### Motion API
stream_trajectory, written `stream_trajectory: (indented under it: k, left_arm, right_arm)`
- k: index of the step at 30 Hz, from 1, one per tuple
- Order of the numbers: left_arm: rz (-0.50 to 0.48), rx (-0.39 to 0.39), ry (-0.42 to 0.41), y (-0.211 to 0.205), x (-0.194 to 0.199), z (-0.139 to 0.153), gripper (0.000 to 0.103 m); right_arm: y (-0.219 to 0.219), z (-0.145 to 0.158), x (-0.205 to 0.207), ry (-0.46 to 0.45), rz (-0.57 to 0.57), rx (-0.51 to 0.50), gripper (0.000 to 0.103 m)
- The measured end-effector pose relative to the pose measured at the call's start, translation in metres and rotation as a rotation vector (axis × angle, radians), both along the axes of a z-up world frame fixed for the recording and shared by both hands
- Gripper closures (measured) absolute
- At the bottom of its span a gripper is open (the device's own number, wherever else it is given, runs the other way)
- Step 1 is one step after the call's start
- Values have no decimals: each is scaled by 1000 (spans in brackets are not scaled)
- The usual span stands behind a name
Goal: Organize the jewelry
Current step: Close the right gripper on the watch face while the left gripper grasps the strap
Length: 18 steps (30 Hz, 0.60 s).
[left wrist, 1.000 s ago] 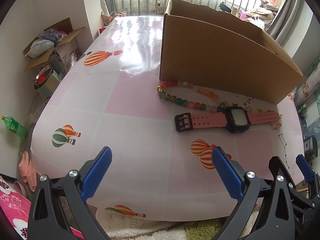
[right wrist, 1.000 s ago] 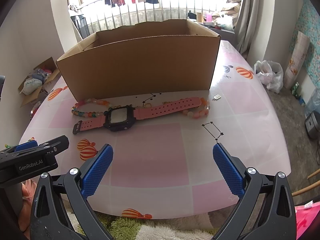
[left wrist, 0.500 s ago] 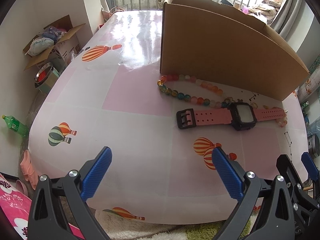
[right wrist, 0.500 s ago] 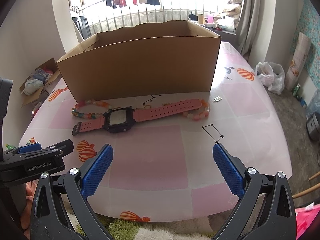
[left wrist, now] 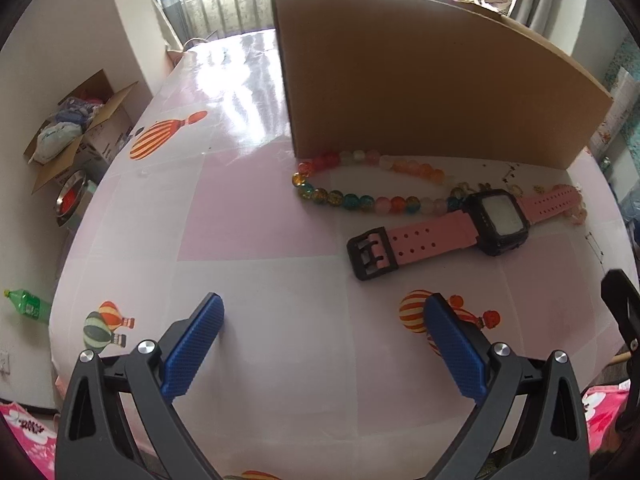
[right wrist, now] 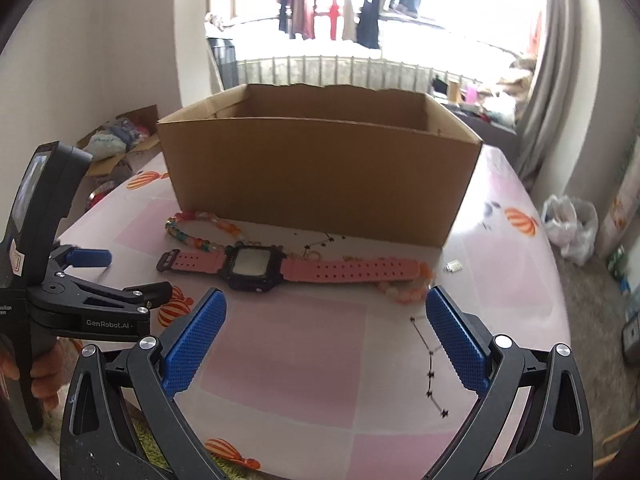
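watch (right wrist: pixel 256 266) lies just ahead of right claw (right wrist: pixel 325 334), spread wide, empty.

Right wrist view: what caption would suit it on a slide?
Open right gripper faces a pink watch and beaded necklace lying before a cardboard box.

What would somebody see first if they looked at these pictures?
Probably the pink watch with its black face, lying flat across the middle of the table. Right behind it stands a big open cardboard box, and a string of colourful beads curls along the foot of the box beside the watch. Both blue-tipped tongs, left and right, are open and empty, short of the jewelry.
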State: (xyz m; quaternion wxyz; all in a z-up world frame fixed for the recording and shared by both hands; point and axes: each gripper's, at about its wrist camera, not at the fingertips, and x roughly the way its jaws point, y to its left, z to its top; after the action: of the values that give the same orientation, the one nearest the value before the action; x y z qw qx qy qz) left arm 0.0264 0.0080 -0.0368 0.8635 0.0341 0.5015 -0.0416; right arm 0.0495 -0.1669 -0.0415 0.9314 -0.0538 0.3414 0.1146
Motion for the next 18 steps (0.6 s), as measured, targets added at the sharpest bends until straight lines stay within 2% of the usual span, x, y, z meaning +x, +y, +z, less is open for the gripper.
stream_trajectory:
  k: [4,8,11,13,16,18]
  left_arm:
    - [-44,-92,-56,8,-3,1,5]
    - [-61,-127,-77,13,2,2,5]
    - [-67,-175,-88,21,6,2,5]
    - [-78,-162,-88,18,6,3,5]
    - [-89,-138,-93,16,5,0,5]
    - [-98,-167,-115,17,4,2,5]
  right_arm:
    - [11,6,20,22,186,-9,7]
    - [29,9,38,42,362,-38,10]
    - [42,3,52,81,449,-80,20]
    - [49,-5,61,130,489,-106,32]
    - [55,-16,63,183,548,-159,41]
    - [58,-20,64,202,590,-205,45]
